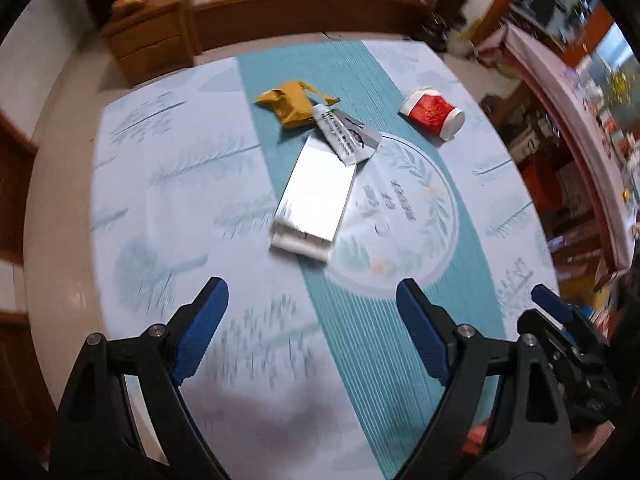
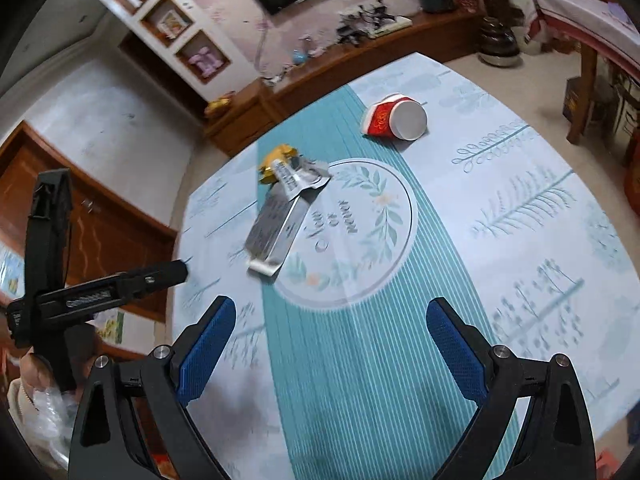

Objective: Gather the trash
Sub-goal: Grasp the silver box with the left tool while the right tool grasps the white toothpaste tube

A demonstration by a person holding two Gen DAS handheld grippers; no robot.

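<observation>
Trash lies on the table's pale blue cloth point(image 1: 168, 184). A crumpled yellow wrapper point(image 1: 294, 102), a white tube point(image 1: 336, 136) and a long silver packet point(image 1: 316, 196) overlap on the teal stripe. A red-and-white paper cup point(image 1: 432, 114) lies on its side to their right. My left gripper point(image 1: 312, 285) hangs open above the near part of the cloth, short of the silver packet, with nothing between its fingers. My right gripper point(image 2: 331, 305) is also open and empty. It is nearer than the silver packet point(image 2: 276, 232), the wrapper point(image 2: 276, 160) and the cup point(image 2: 394, 118).
A low wooden sideboard point(image 1: 280, 8) with clutter runs behind the table. Crowded shelves point(image 1: 580, 120) stand to the right. The table's left edge point(image 2: 180, 240) drops to pale floor. A hand point(image 2: 36, 368) holds the left tool above crinkled clear plastic point(image 2: 48, 404).
</observation>
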